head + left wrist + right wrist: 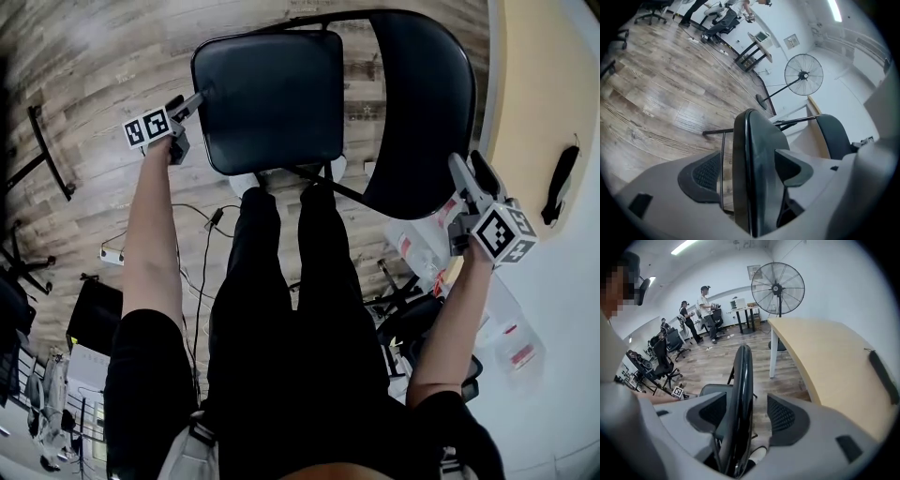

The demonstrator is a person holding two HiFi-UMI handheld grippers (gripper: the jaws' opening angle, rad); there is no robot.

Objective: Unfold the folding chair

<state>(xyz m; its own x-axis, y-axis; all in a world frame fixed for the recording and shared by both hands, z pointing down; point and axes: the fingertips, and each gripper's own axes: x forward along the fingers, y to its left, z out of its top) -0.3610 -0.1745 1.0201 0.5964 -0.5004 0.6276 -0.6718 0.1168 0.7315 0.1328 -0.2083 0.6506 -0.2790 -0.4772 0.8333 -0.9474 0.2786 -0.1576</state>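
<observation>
The left gripper [199, 97] gapes wide round the chair seat [272, 94] edge, the right gripper [466, 161] round the backrest [431, 103], neither clamped; only the gripper views show the standing fan [778, 287].

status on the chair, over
Left gripper open around seat edge. Right gripper open around backrest edge. Chair looks unfolded. Table close beside.
</observation>
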